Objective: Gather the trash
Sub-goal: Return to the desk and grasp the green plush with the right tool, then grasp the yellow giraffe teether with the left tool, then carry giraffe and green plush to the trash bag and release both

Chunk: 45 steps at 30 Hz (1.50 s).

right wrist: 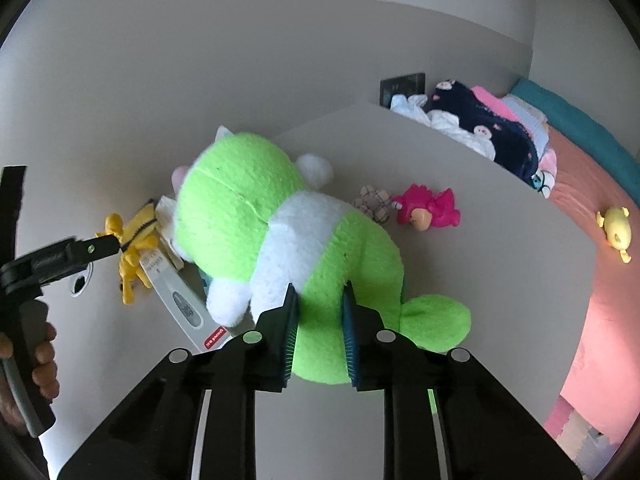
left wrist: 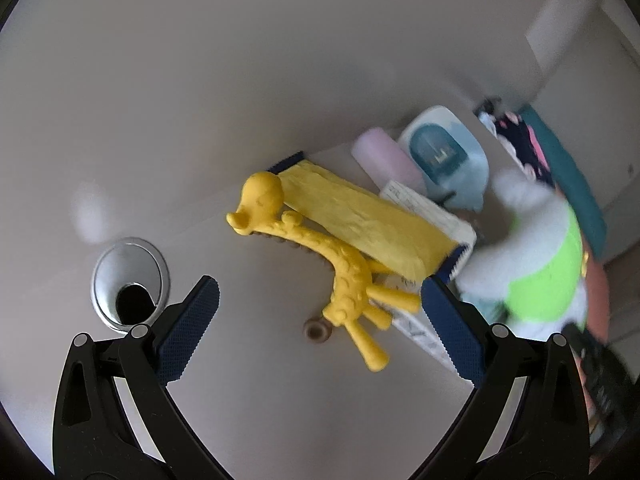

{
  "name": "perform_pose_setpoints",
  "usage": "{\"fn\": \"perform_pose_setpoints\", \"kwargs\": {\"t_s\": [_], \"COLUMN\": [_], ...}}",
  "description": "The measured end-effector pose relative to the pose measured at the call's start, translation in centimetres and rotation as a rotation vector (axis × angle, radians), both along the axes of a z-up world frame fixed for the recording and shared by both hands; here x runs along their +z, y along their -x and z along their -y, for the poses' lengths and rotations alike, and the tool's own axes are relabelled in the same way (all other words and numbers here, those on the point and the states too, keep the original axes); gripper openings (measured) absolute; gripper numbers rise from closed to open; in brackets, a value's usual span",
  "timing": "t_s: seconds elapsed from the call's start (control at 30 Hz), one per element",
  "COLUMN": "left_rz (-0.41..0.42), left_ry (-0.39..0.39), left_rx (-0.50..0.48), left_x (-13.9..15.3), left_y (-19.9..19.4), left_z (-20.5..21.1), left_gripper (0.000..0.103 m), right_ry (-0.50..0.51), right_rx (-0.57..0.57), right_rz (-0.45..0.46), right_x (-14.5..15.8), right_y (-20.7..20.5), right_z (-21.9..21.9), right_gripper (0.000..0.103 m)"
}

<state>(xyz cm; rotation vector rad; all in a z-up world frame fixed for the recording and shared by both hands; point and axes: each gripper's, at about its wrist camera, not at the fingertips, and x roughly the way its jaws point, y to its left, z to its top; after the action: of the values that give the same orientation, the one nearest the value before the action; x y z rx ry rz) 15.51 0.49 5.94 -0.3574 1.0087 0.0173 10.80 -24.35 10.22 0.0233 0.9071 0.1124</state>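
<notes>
In the right wrist view my right gripper (right wrist: 320, 292) is shut on the back of a green and white plush toy (right wrist: 240, 200) lying on the white desk (right wrist: 500, 260); both pads press into its fur. In the left wrist view my left gripper (left wrist: 320, 284) stands open above a yellow rubber giraffe (left wrist: 344, 276), with its pads clear of the toy. The giraffe leans on a yellow packet (left wrist: 360, 216) and printed paper (left wrist: 432, 208). The plush (left wrist: 536, 248) shows blurred at the right.
A chrome cable hole (left wrist: 130, 280) sits left of the giraffe, a small brown ring (left wrist: 316, 330) below it. A pink roll (left wrist: 384, 156) and blue device (left wrist: 444, 152) stand behind. A thermometer box (right wrist: 180, 300), pink bird (right wrist: 426, 210), woven ball (right wrist: 374, 202) and clothes pile (right wrist: 480, 120) are nearby. A hand (right wrist: 42, 354) holds the left tool.
</notes>
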Motion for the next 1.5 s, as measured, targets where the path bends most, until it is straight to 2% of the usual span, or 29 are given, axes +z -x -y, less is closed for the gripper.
{"fn": "perform_pose_setpoints", "kwargs": {"t_s": [0.03, 0.07, 0.17, 0.2, 0.27, 0.43, 0.6, 0.63, 0.67, 0.73, 0.8, 0.9, 1.03, 1.23, 1.33, 1.5], "left_rz": [-0.005, -0.014, -0.06, -0.076, -0.092, -0.093, -0.086, -0.078, -0.078, -0.067, -0.049, -0.024, 0.049, 0.129, 0.153, 0.17], "left_ry": [0.011, 0.015, 0.026, 0.035, 0.076, 0.097, 0.168, 0.169, 0.168, 0.192, 0.221, 0.215, 0.15, 0.114, 0.105, 0.103], "left_rx": [0.014, 0.024, 0.035, 0.041, 0.059, 0.078, 0.113, 0.109, 0.094, 0.066, 0.043, 0.042, 0.029, -0.014, -0.065, -0.151], "left_x": [-0.1, -0.1, -0.7, -1.0, -1.5, -1.8, -2.4, -2.5, -2.6, -2.8, -2.8, -2.0, 1.2, 6.1, 7.9, 9.1], "left_y": [-0.2, -0.3, -1.2, -1.5, -1.8, -2.4, -3.7, -3.9, -4.2, -4.2, -3.9, -2.6, -0.4, 3.3, 5.3, 8.1], "left_z": [-0.1, -0.2, -0.1, -0.1, -0.3, 0.1, -0.3, -0.3, -0.1, 0.0, -0.1, -0.5, -1.0, -1.1, 0.4, 4.1], "left_gripper": [0.097, 0.091, 0.066, 0.061, 0.061, 0.061, 0.061, 0.058, 0.036, 0.033, 0.025, 0.022, 0.02, 0.02, 0.02, 0.02], "right_ry": [-0.01, -0.017, -0.037, -0.045, -0.063, -0.054, -0.052, -0.051, -0.05, -0.046, -0.043, -0.039, -0.053, -0.075, -0.078, -0.106], "right_rx": [0.002, 0.0, -0.007, -0.011, -0.015, -0.014, -0.02, -0.022, -0.023, -0.026, -0.02, -0.019, -0.026, -0.036, -0.043, -0.079], "right_rz": [0.001, 0.001, 0.008, 0.009, 0.012, 0.013, 0.016, 0.019, 0.025, 0.042, 0.051, 0.067, 0.095, 0.146, 0.162, 0.182], "right_x": [0.1, 0.2, 0.6, 0.7, 0.9, 0.9, 0.7, 0.8, 0.9, 1.3, 1.8, 2.7, 4.3, 7.1, 8.1, 9.3], "right_y": [0.2, 0.3, 0.3, 0.4, 0.5, 0.6, 0.7, 0.8, 0.9, 1.3, 1.6, 2.3, 3.5, 5.8, 7.2, 10.0], "right_z": [0.1, 0.2, 0.8, 0.9, 1.2, 1.2, 1.1, 1.0, 1.0, 0.9, 0.8, 0.9, 1.0, 1.4, 1.7, 3.2], "right_gripper": [0.022, 0.022, 0.022, 0.022, 0.022, 0.022, 0.021, 0.02, 0.019, 0.018, 0.018, 0.018, 0.016, 0.014, 0.012, 0.008]}}
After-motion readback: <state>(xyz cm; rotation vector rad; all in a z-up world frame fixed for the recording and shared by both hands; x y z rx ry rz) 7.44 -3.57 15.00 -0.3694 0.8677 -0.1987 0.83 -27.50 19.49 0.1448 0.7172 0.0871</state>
